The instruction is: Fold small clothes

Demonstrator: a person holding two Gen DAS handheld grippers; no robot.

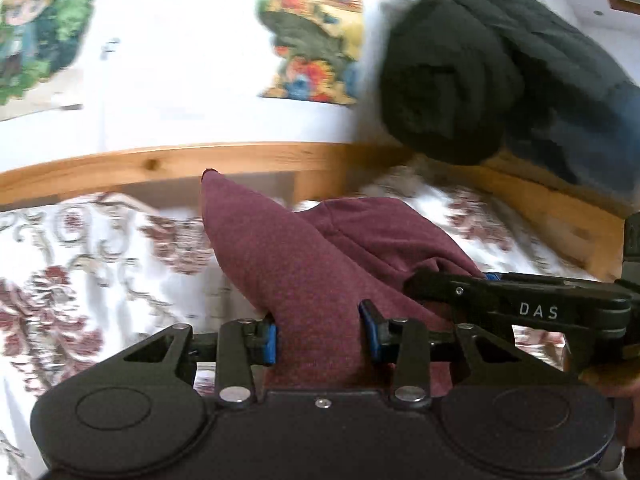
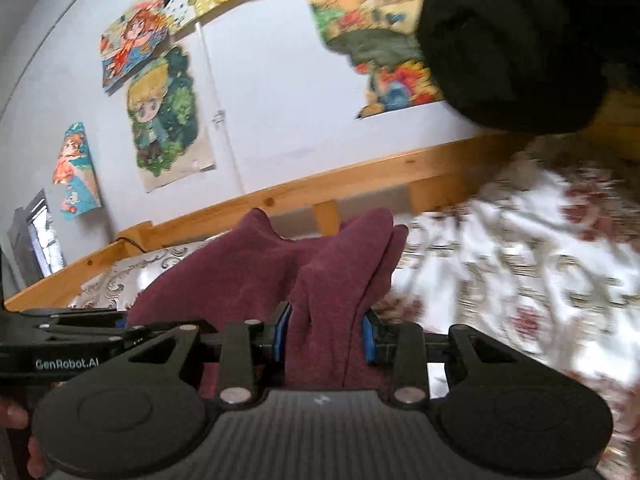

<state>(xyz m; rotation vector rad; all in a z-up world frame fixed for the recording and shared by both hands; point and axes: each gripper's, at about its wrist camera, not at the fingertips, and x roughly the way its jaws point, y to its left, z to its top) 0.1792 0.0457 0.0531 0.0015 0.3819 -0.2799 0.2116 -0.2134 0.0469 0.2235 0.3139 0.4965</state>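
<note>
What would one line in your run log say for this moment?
left gripper: shut on maroon garment | right gripper: shut on maroon garment | garment lifted above floral bedspread | fold unfinished

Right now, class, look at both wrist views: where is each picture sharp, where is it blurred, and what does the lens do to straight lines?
Left wrist view: left gripper and maroon cloth fairly sharp; bedspread and posters smeared; the bed rail bows.
Right wrist view: right gripper crisp; bedspread at right streaked; wall bright, rail slanted and curved.
</note>
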